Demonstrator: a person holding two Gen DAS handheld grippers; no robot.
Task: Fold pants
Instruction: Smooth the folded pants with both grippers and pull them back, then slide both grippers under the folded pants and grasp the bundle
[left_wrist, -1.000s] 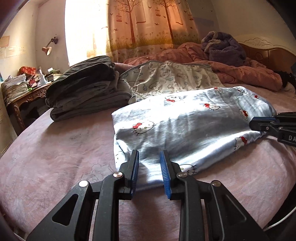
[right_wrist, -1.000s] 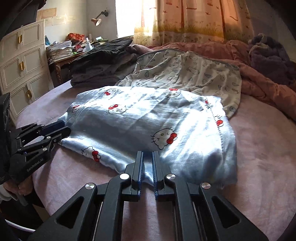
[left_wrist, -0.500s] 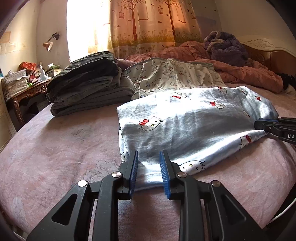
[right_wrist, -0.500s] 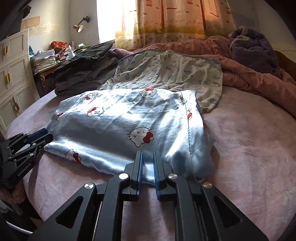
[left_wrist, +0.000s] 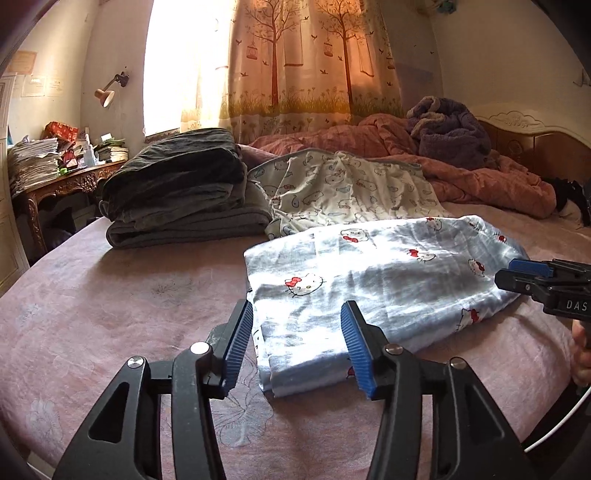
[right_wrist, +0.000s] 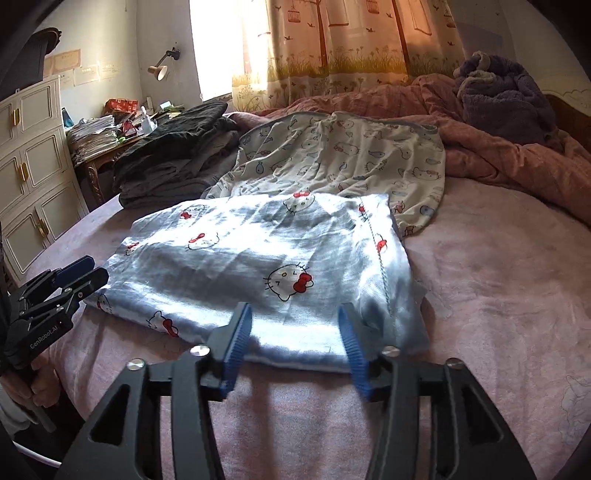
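Both jaws spread, left gripper (left_wrist: 297, 341) and right gripper (right_wrist: 295, 341), just short of folded pants (left_wrist: 369, 291) (released, probably to regrip).

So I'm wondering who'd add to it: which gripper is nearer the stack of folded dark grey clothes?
Left. The left gripper sits at the pants' end nearest the stack; the right gripper is at the far end.
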